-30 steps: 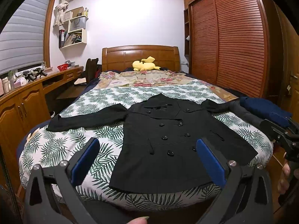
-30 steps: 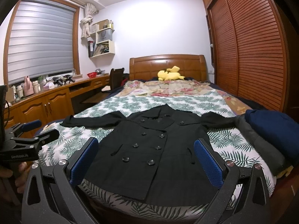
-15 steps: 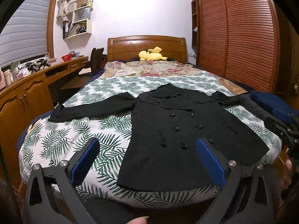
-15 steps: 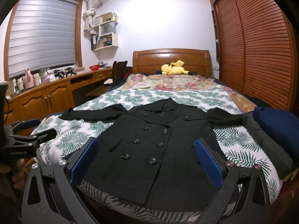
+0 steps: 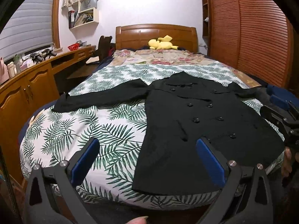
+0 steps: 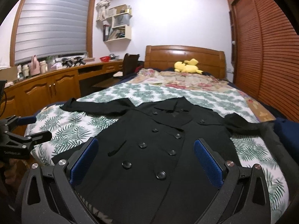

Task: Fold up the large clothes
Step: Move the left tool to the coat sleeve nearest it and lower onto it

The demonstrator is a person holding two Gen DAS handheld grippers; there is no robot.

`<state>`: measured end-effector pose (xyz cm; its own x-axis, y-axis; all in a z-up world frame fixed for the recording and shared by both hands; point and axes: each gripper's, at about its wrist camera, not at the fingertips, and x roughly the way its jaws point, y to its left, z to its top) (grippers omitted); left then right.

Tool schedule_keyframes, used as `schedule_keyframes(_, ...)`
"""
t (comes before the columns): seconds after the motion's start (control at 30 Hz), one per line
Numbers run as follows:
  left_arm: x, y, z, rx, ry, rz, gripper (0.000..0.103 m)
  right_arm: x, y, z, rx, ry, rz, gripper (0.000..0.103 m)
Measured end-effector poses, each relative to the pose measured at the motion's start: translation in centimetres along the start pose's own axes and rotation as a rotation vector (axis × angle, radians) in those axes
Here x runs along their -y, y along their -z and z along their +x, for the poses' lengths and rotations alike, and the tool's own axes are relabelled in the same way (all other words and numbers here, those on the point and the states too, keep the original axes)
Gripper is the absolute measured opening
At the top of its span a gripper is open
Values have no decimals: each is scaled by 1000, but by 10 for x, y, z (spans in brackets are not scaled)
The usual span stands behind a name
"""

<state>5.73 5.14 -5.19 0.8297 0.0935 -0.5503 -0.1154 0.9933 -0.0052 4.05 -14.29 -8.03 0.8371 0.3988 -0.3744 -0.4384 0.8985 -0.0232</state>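
L gripper [image 5: 147, 149] wide open, nothing betw pads, held over bed's foot edge. R gripper [image 6: 145, 152] also wide open, empty, above coat hem. Black coat [image 6: 158, 145] flat, unfolded, front up w/ sleeves spread on leaf-print bedspread [image 5: 97, 128]. Yellow plush [image 6: 187, 66] by headboard.

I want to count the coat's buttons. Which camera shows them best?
The right wrist view: the black coat fills its middle, and the buttons look big and shiny. The left wrist view shows the same coat off to the right, its buttons smaller and darker.
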Motion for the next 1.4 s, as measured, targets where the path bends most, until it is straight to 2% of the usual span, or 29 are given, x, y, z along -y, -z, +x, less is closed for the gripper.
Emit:
schedule_keyframes(0.23,-13,0,18,-49,-52,-15,103,-4,-17,46,-3,-75,-36,103)
schedule_keyframes(0.47,-24,-6,15,-61,-121,-37,103,-21,-37,93,-3,-181,-72,103)
schedule_keyframes(0.73,-56,-15,43,-111,-144,-88,103,-38,-36,162,-94,-279,-44,103)
schedule_keyframes(0.87,-79,-22,68,-133,-120,-124,103,-43,-22,196,-152,-254,-75,103)
schedule_keyframes(0.97,-104,-33,98,-158,-66,-159,103,-40,-13,211,-187,-242,-81,103)
schedule_keyframes(1.2,-161,-60,148,-159,-62,-199,103,-38,3,235,-261,-238,-83,103)
schedule_keyframes(1.4,-210,-76,183,-156,-80,-274,103,-49,3,241,-266,-221,-132,103)
